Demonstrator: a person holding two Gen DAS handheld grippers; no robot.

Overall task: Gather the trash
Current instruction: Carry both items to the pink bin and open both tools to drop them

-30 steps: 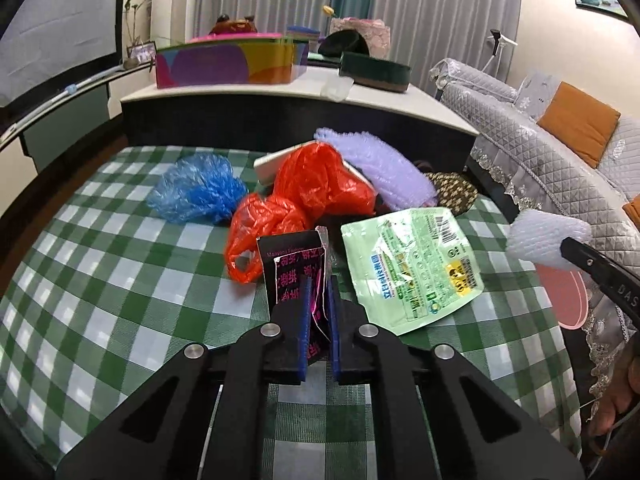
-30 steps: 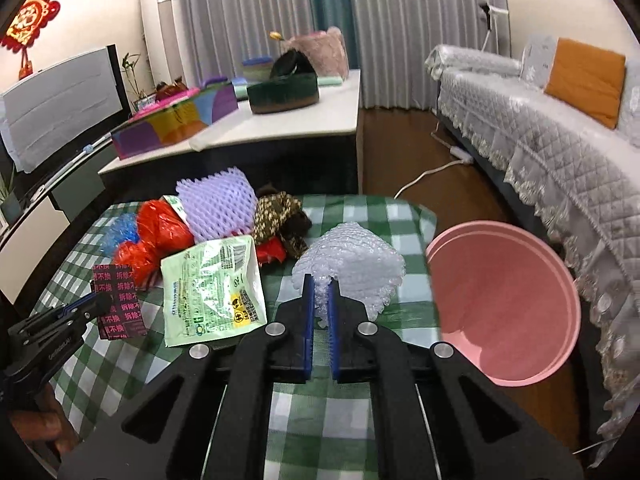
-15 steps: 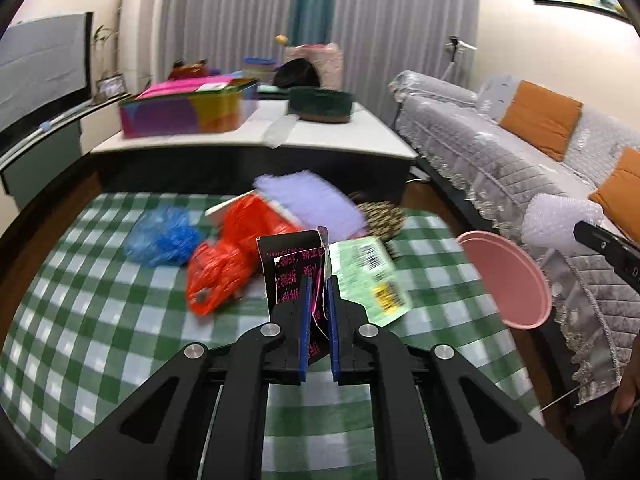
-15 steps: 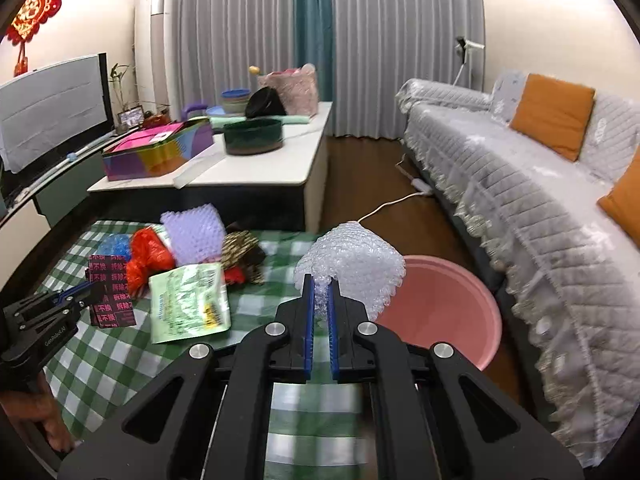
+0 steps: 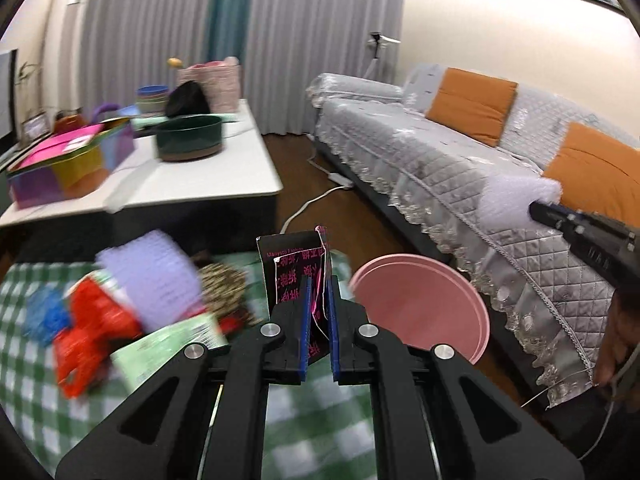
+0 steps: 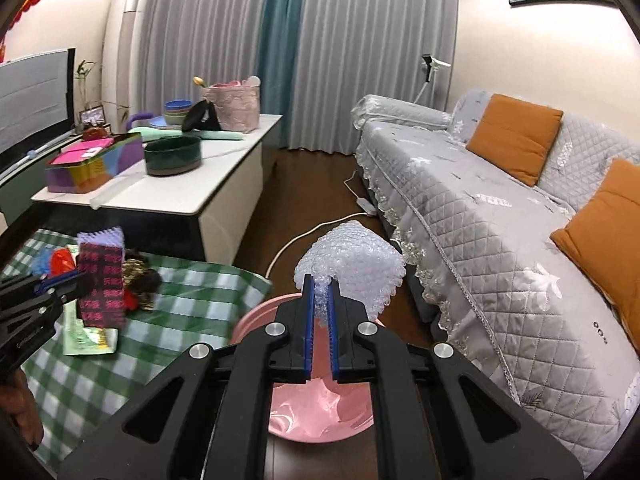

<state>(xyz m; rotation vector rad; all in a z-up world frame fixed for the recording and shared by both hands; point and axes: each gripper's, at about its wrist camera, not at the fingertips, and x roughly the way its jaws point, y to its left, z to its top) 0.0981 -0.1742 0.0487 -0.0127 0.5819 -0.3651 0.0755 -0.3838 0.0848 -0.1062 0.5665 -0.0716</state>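
Observation:
My left gripper [image 5: 319, 284] is shut on a black packet with pink print [image 5: 294, 266], held up over the edge of the green checked table [image 5: 320, 420]. Right of it stands the pink bin [image 5: 420, 304] on the floor. My right gripper [image 6: 320, 284] is shut on a wad of clear bubble wrap [image 6: 352, 268], hanging over the pink bin [image 6: 320, 412], whose pink liner shows beneath the jaws. Each gripper appears in the other's view: the right gripper [image 5: 536, 206] with the bubble wrap [image 5: 512, 196], and the left gripper [image 6: 74, 280] with the packet [image 6: 100, 288].
More trash lies on the table: a lilac foam net [image 5: 152, 276], red bags [image 5: 92, 328], a blue bag [image 5: 44, 312], a green pouch [image 5: 168, 348], a patterned wrapper [image 5: 222, 280]. A grey sofa [image 6: 500, 248] runs along the right; a white low table [image 6: 160, 192] stands behind.
Both grippers rose and swung right toward the pink bin. The bubble wrap now hangs over the bin; the packet has left the trash pile and reached the table's edge.

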